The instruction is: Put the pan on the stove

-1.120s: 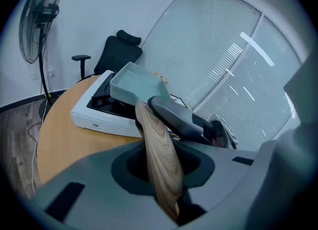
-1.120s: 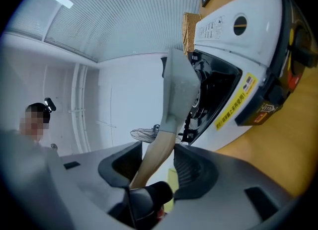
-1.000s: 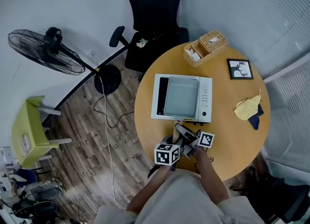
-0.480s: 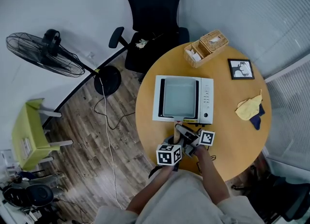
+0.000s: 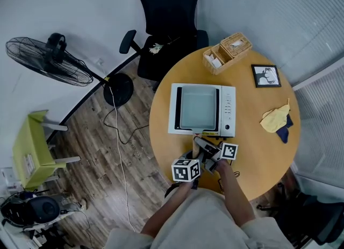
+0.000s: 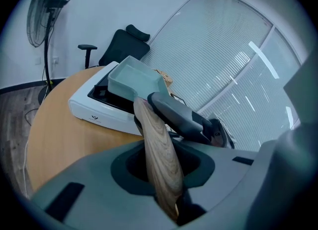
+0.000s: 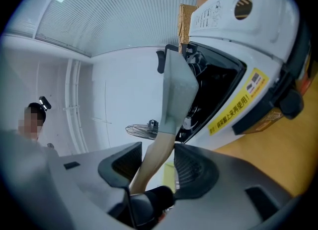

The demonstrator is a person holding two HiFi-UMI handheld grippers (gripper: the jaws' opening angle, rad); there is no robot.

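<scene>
Looking down, I saw the round table [image 5: 258, 151] with the white stove [image 5: 228, 111] on it. The pan [image 5: 199, 108] was over the stove's black top. I could not tell if its bottom lay flat on the glass or hung just above it.

The left gripper [image 6: 163, 167] was closed tight on the pan's wooden handle [image 6: 155, 129], near the handle's end. The right gripper [image 7: 158, 149] had its jaws wider apart, and the handle filled the gap between them, a bit closer to the pan. The two grippers were right beside each other.

I thought a few things could go wrong from there. If I let go before the pan lay flat, it could drop and bang the glass. The pan hung far out from my grip, so I guessed a weak hold could let it tip or twist. If one gripper pulled while the other held, the pan could slide off the black part. It could also push the stove across the table. The smooth handle could slip too.
</scene>
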